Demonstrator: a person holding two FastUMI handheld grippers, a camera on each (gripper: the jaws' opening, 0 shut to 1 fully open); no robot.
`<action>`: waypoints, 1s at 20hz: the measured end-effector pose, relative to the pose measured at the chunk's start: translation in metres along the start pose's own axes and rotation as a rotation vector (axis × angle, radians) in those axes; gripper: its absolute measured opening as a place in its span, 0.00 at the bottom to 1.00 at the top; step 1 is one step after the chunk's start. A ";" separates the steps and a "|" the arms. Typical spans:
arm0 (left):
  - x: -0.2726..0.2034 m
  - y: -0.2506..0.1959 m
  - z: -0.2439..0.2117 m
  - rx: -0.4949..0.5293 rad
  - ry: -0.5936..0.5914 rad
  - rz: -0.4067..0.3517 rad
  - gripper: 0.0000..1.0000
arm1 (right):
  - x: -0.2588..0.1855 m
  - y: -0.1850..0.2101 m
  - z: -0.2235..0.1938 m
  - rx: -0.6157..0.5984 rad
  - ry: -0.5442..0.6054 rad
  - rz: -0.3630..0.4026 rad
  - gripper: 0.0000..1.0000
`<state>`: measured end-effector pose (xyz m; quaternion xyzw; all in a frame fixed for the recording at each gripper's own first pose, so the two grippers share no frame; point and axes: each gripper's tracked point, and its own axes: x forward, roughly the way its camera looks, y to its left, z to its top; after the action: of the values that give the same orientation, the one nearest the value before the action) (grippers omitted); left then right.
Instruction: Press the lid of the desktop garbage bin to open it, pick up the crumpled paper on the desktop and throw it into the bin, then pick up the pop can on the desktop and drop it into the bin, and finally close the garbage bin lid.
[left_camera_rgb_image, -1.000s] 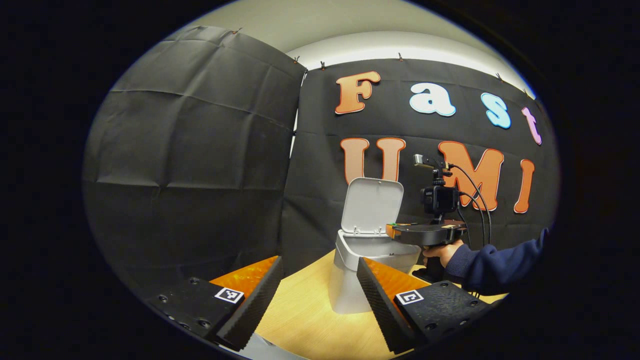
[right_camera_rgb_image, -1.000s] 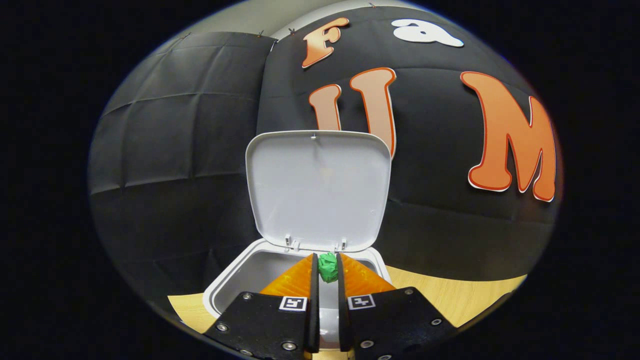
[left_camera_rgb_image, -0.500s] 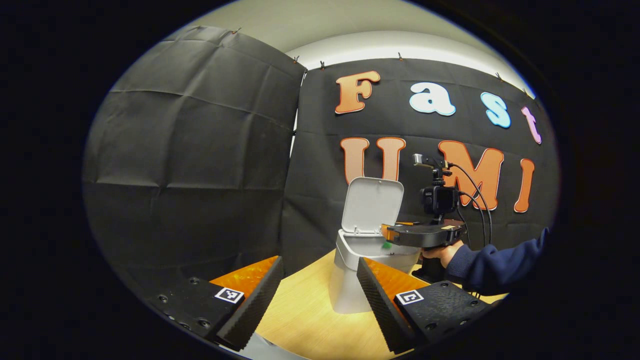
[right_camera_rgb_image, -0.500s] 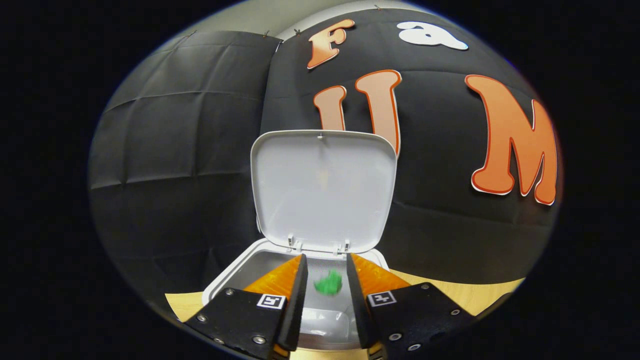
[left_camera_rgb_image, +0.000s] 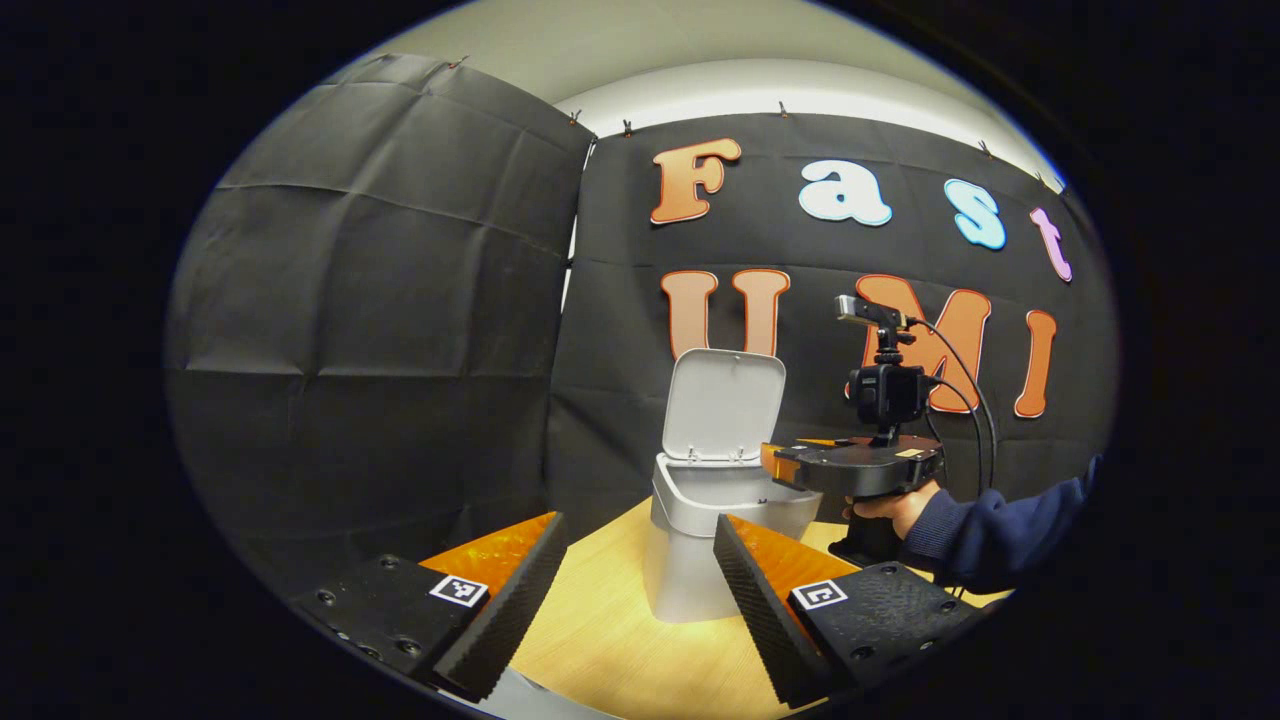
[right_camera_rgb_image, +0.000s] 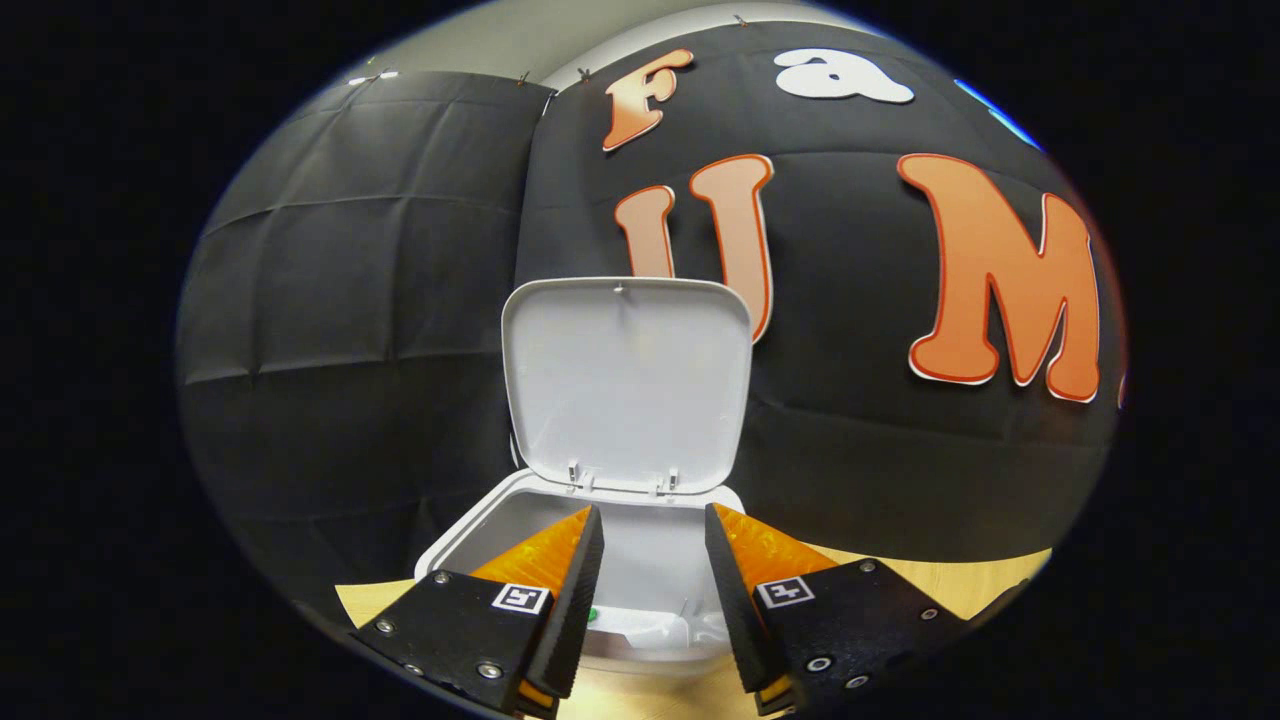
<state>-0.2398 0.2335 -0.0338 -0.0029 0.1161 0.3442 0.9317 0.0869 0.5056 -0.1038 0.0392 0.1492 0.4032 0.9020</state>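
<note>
My right gripper (right_camera_rgb_image: 650, 560) hangs open and empty over the garbage bin (right_camera_rgb_image: 655, 560), lid (right_camera_rgb_image: 625, 385) upright. My left gripper (left_camera_rgb_image: 635, 565) is open too, well back.

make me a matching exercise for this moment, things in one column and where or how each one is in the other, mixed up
Things:
1. bin lid
2. right hand-held gripper
3. left hand-held gripper
4. sleeve

Places or states:
A. open, low over the wooden desktop, short of the bin
B. dark blue, behind the hand gripping a handle
C. raised upright at the back of the bin
D. open and empty, fingers over the bin's mouth

Pairs: 1-C, 2-D, 3-A, 4-B
</note>
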 end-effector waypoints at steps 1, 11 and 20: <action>0.001 -0.005 -0.001 0.003 0.002 -0.011 0.94 | -0.009 -0.005 0.002 0.005 -0.011 -0.007 0.60; 0.011 -0.097 -0.008 0.055 0.011 -0.194 0.94 | -0.103 -0.090 0.015 0.060 -0.083 -0.152 0.62; 0.012 -0.178 -0.017 0.084 0.024 -0.344 0.94 | -0.183 -0.173 0.010 0.071 -0.123 -0.327 0.77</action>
<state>-0.1204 0.1042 -0.0665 0.0119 0.1393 0.1746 0.9747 0.0988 0.2543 -0.0834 0.0710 0.1125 0.2425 0.9610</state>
